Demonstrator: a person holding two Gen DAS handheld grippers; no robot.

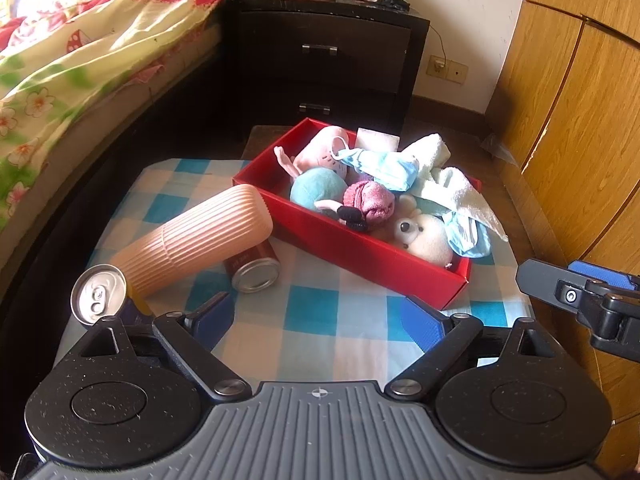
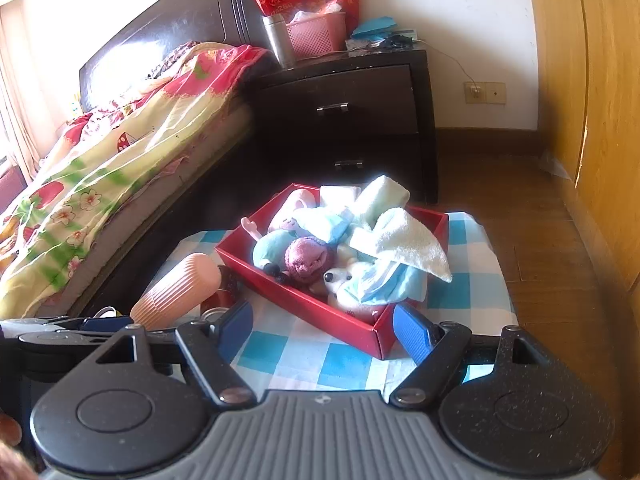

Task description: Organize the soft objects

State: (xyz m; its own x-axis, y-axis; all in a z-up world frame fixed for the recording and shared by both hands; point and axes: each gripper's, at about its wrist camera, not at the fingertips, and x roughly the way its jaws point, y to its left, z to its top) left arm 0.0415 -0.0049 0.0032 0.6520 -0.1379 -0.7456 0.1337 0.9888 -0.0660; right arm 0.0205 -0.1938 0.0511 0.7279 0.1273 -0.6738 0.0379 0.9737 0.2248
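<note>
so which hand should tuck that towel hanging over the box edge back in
Right. The towel drapes over the red box's right side, and the right gripper, open and empty, faces that near corner. The left gripper, also open, sits nearer the cans.

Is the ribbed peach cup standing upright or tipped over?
Tipped over. The ribbed peach cup lies on its side on the checked cloth, propped across a red can that also lies on its side.

Home bedroom: bed (image 2: 120,160) with floral quilt (image 1: 80,52), dark headboard (image 2: 168,28), two-drawer nightstand (image 2: 344,120), wooden wardrobe (image 1: 580,100), wall socket (image 2: 484,93).
</note>
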